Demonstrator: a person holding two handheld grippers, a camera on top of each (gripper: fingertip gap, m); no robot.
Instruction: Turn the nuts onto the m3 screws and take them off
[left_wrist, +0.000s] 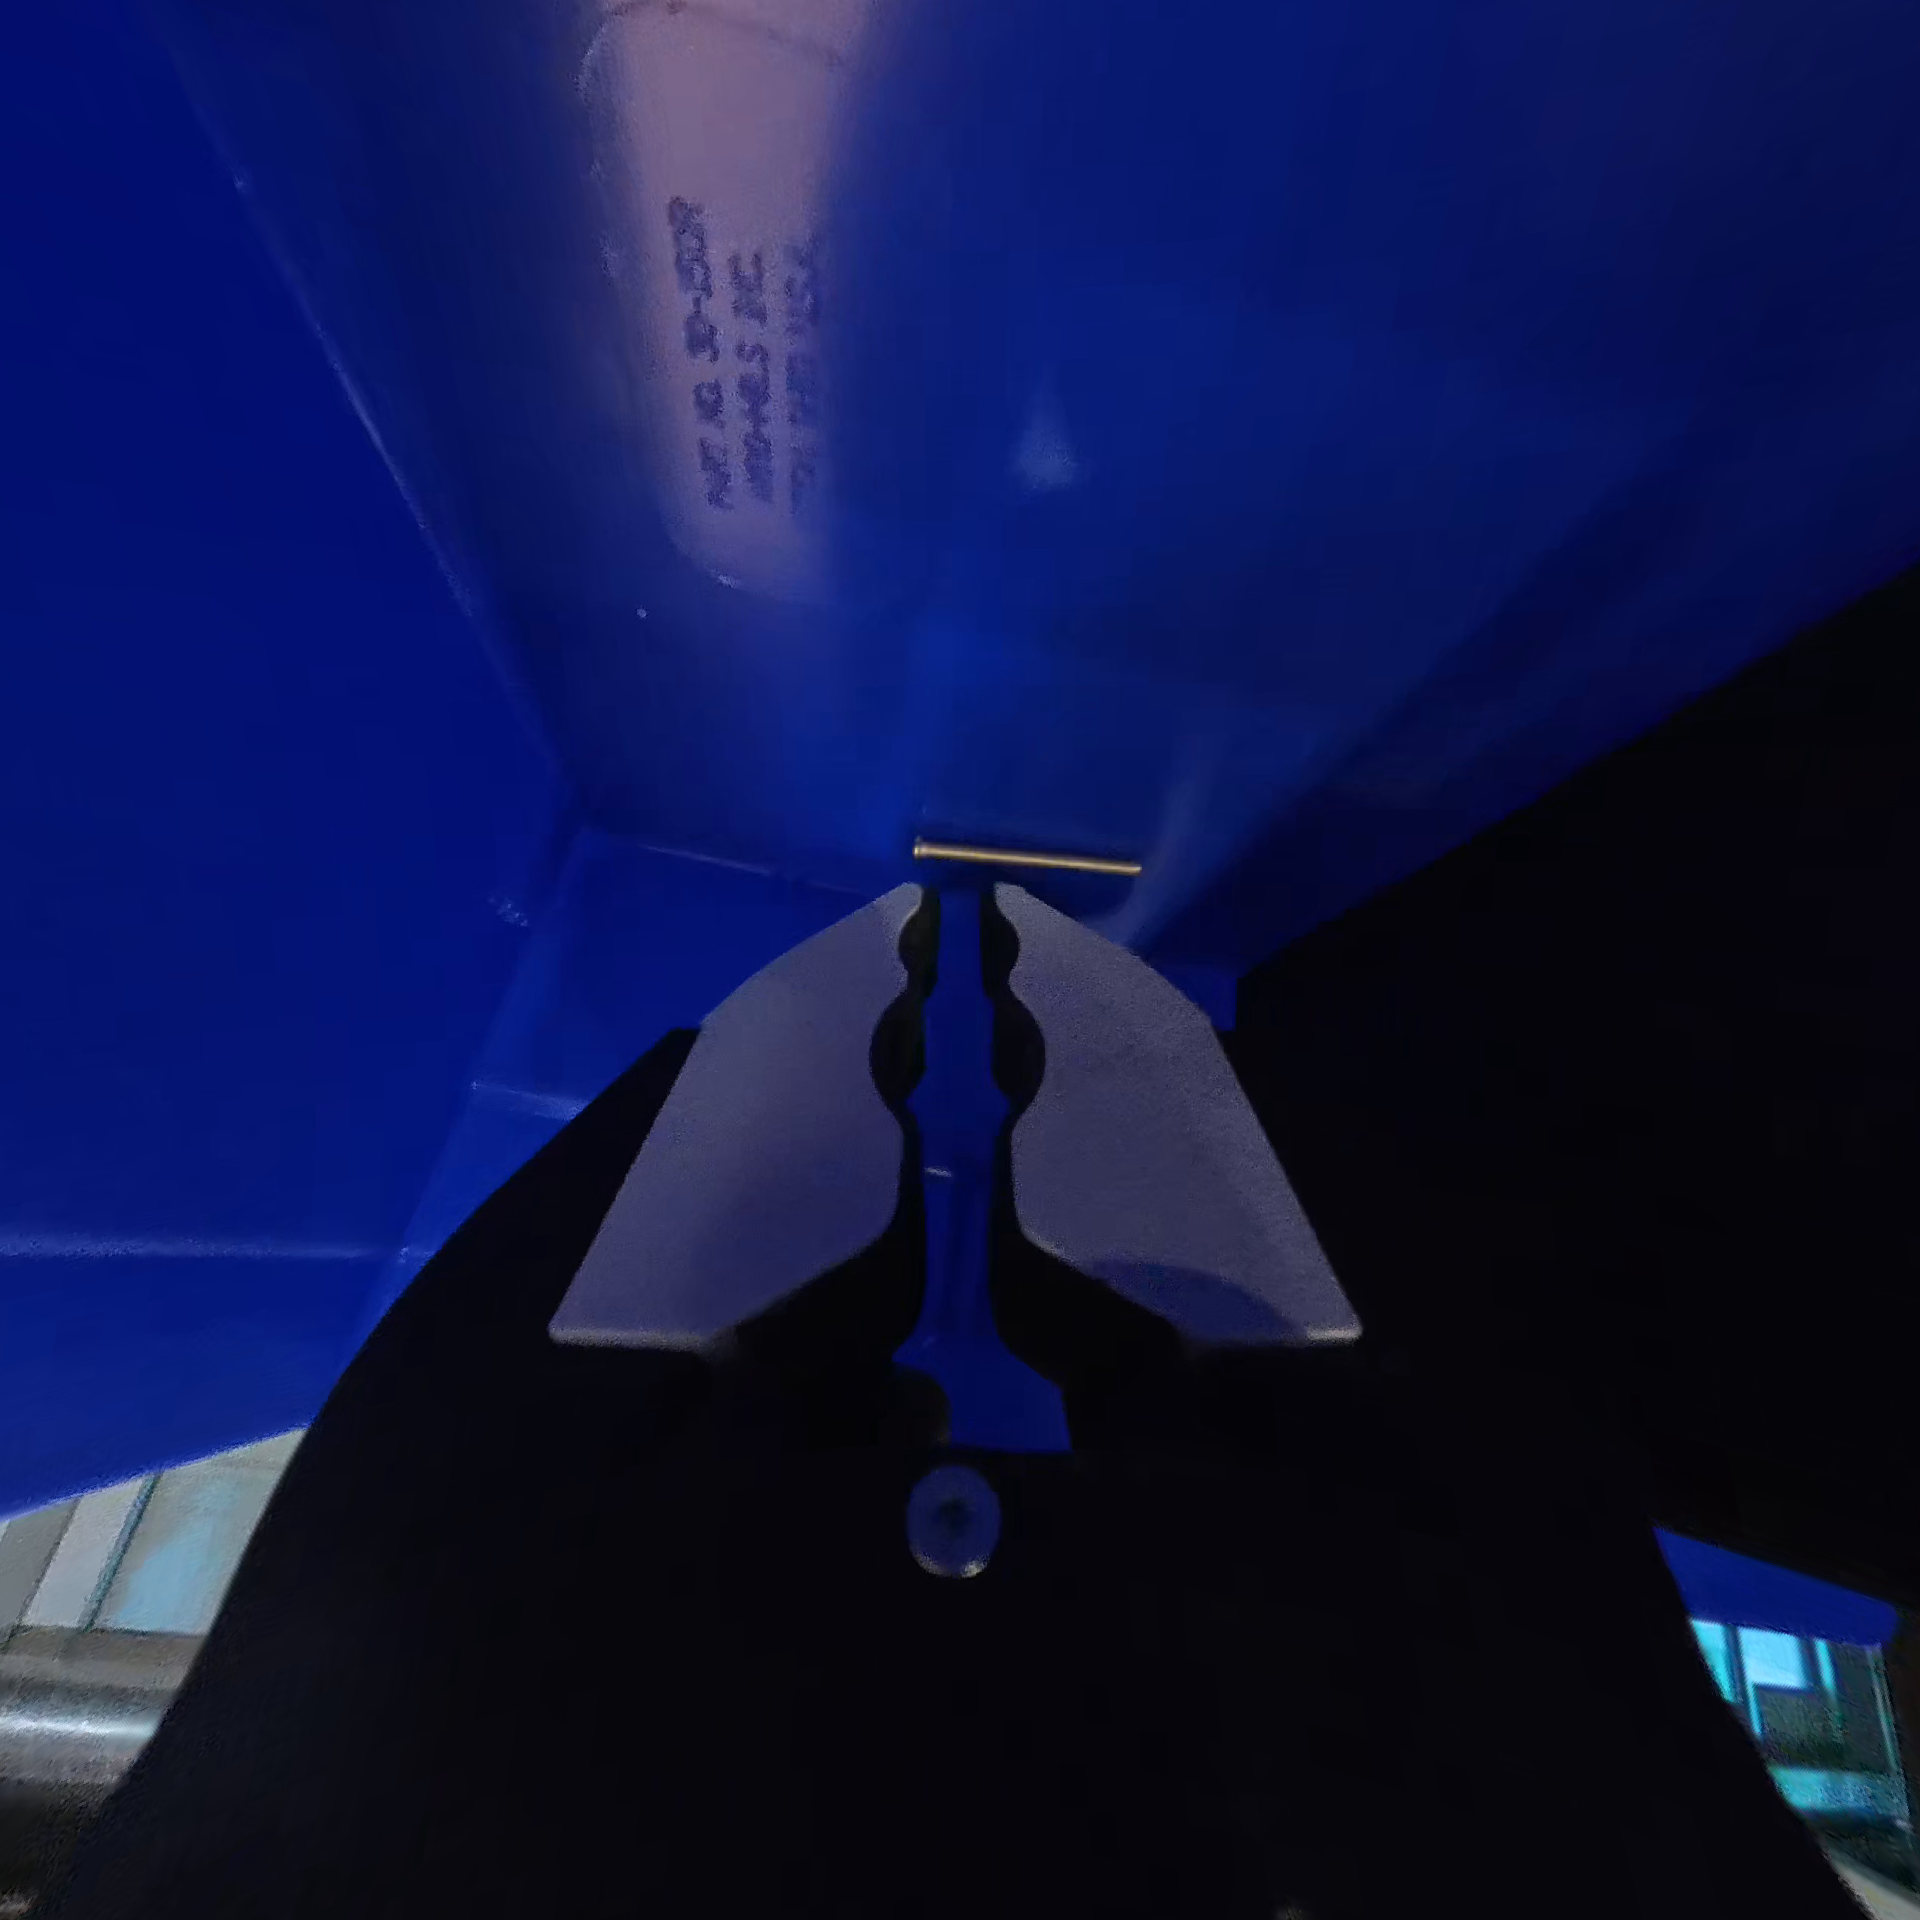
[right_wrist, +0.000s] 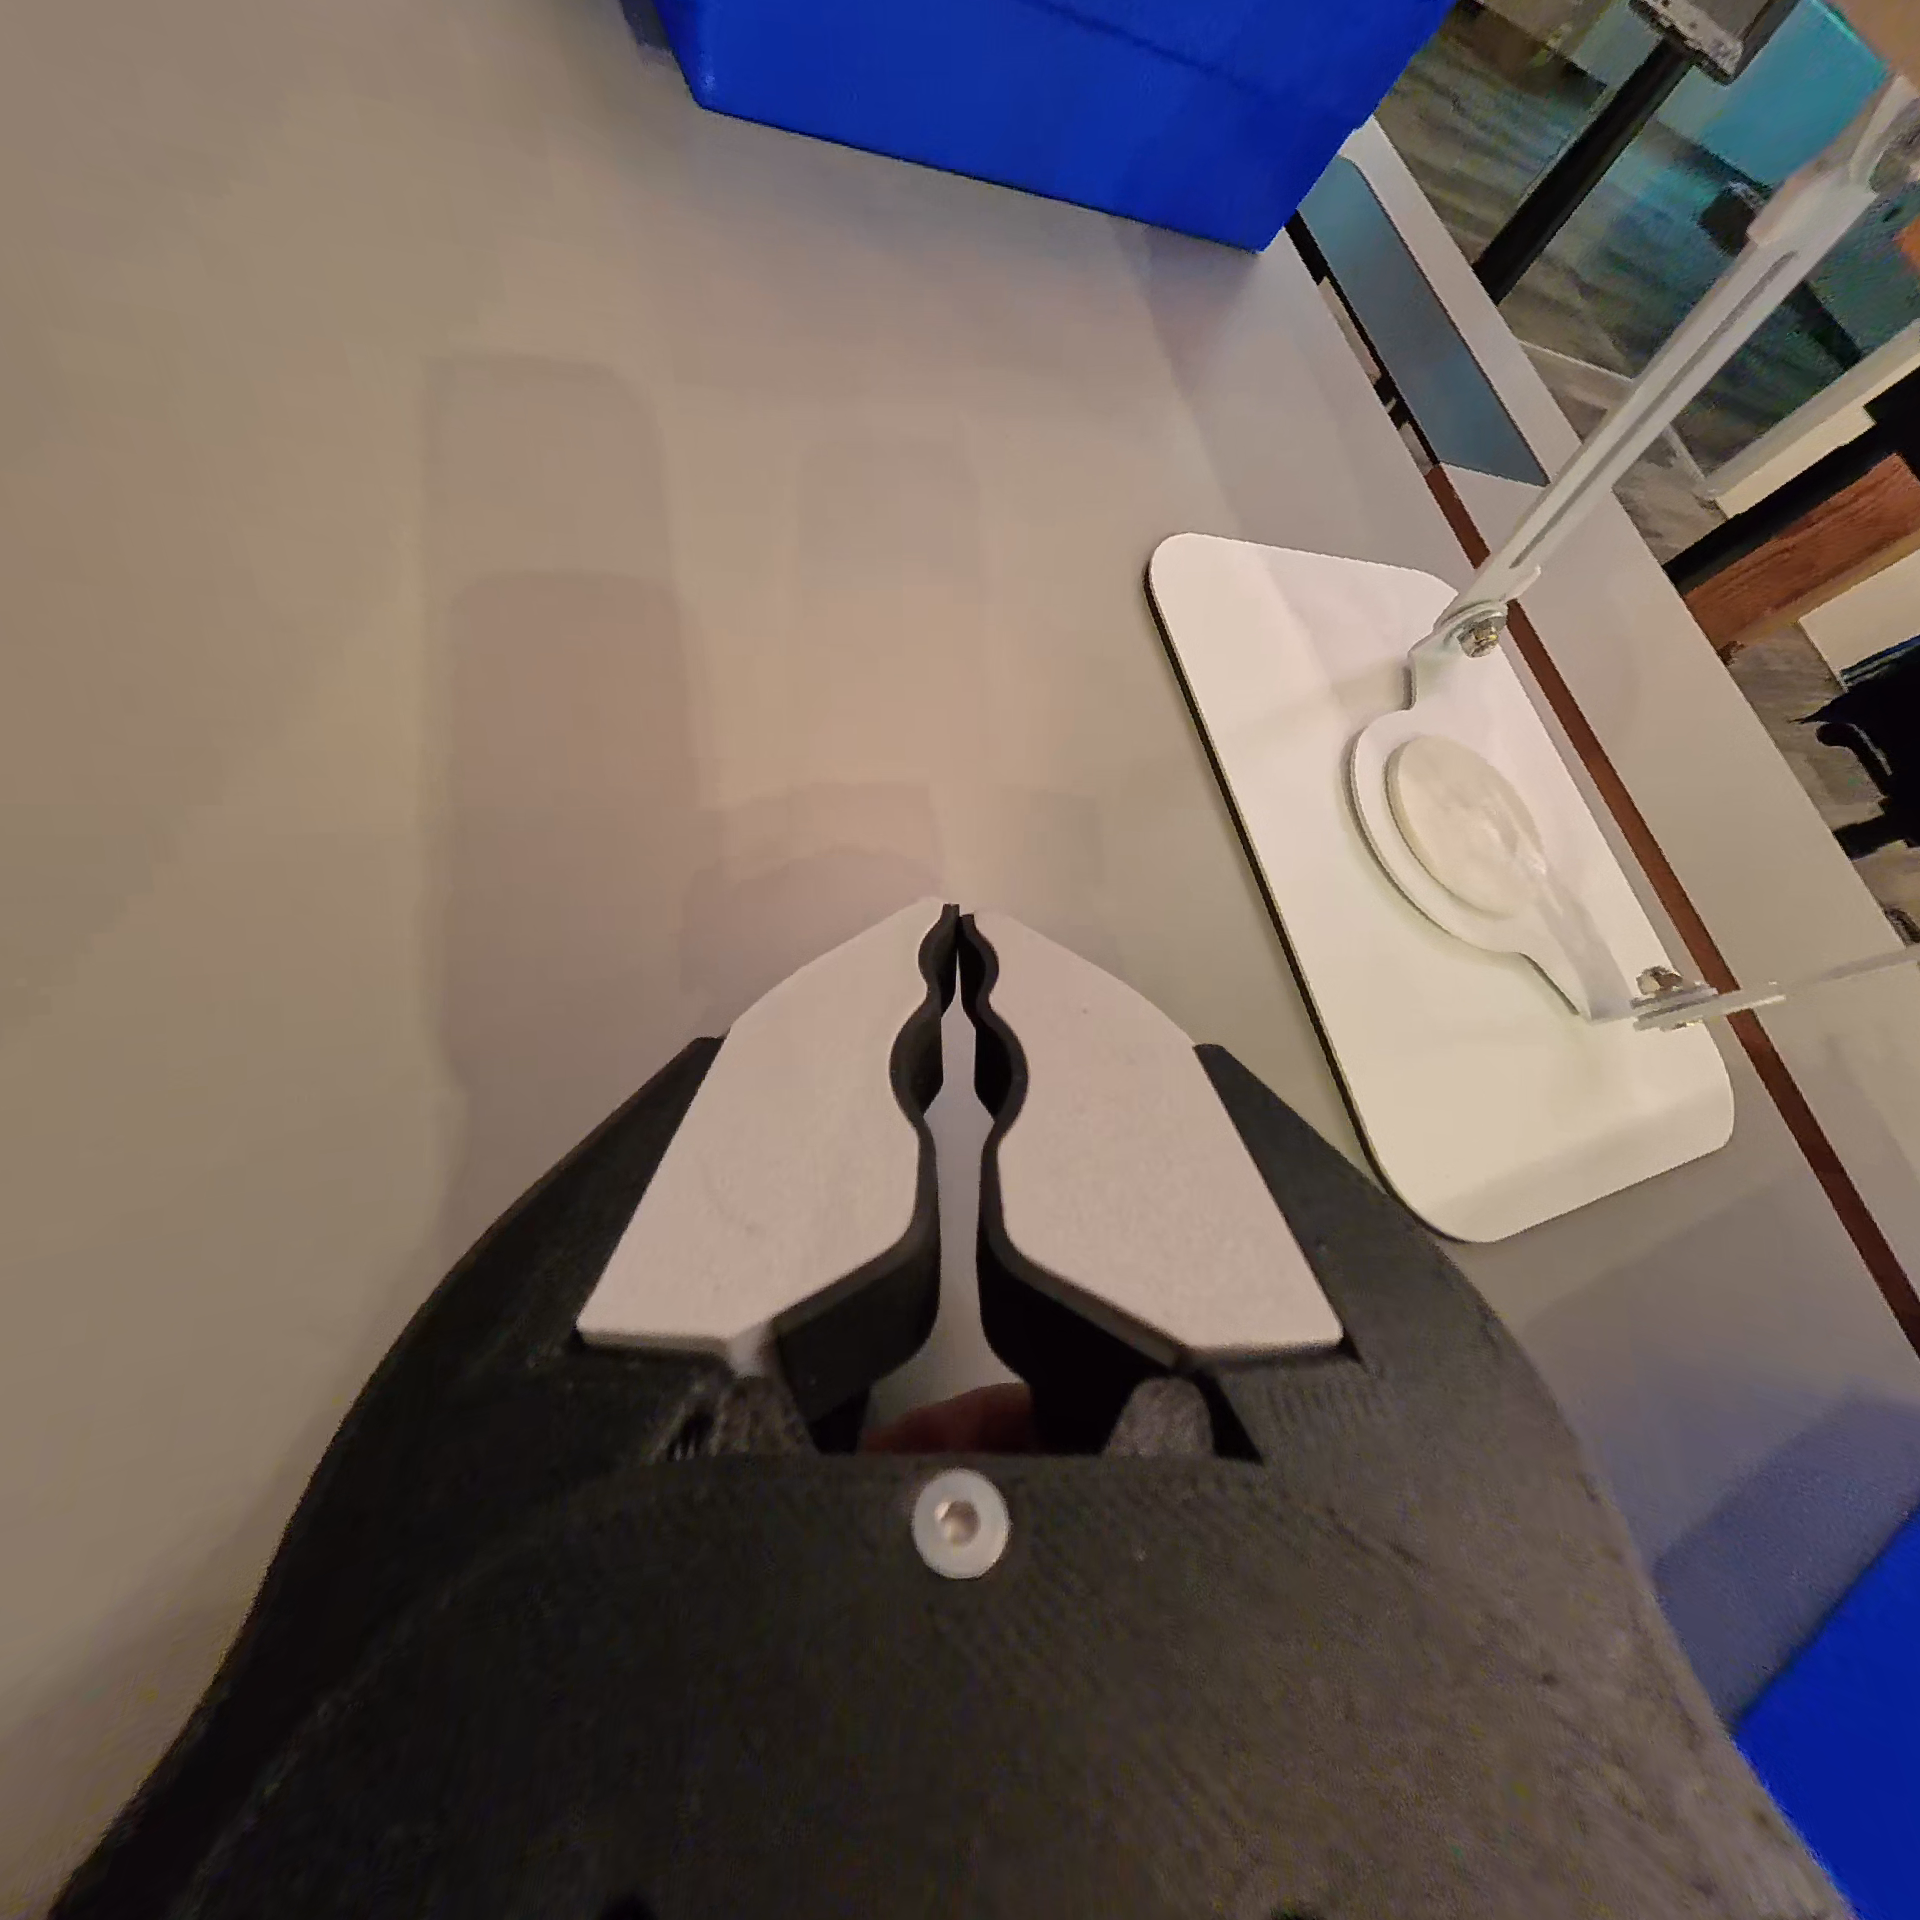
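left gripper (left_wrist: 958, 894): reaching down inside a blue bin (left_wrist: 312, 727), its jaws a narrow gap apart with nothing between them.
screw (left_wrist: 1027, 861): a thin brass-coloured m3 screw lying crosswise on the bin floor, just beyond the tips of the left gripper; whether the tips touch it cannot be told.
blue bin: its walls fill most of the left wrist view; moulded writing shows on one pale, lit patch of the inside.
right gripper (right_wrist: 957, 916): held over the grey table (right_wrist: 416, 520), jaws together at the tips, holding nothing.
second blue bin (right_wrist: 1039, 104): on the table at the far edge of the right wrist view, well apart from the right gripper.
white stand (right_wrist: 1299, 675): a flat base plate near the table's right edge, carrying a clear bracket (right_wrist: 1475, 831) with small bolts.
nuts: none can be made out in either view.
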